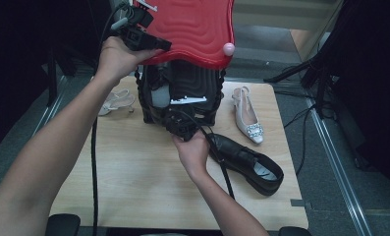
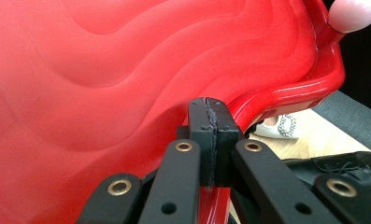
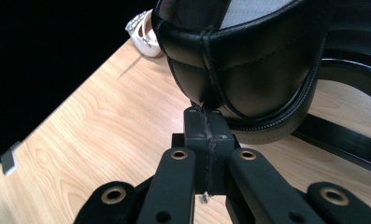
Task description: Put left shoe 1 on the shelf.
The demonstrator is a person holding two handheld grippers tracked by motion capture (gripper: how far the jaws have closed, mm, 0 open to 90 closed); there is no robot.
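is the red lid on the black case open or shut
Open. The left gripper holds the red lid lifted above the black case, whose inside shows beneath it in the high view.

One red wavy lid (image 1: 197,29) with one pink knob (image 1: 229,48) is up above one black basket-like container (image 1: 182,93). Three shoes lie on the tabletop (image 1: 133,167): one black lace-up shoe (image 1: 246,162), one pale slingback with a jewelled toe (image 1: 247,120), and one pale strappy sandal (image 1: 115,102). Two hand-held grippers are in use, one per hand.
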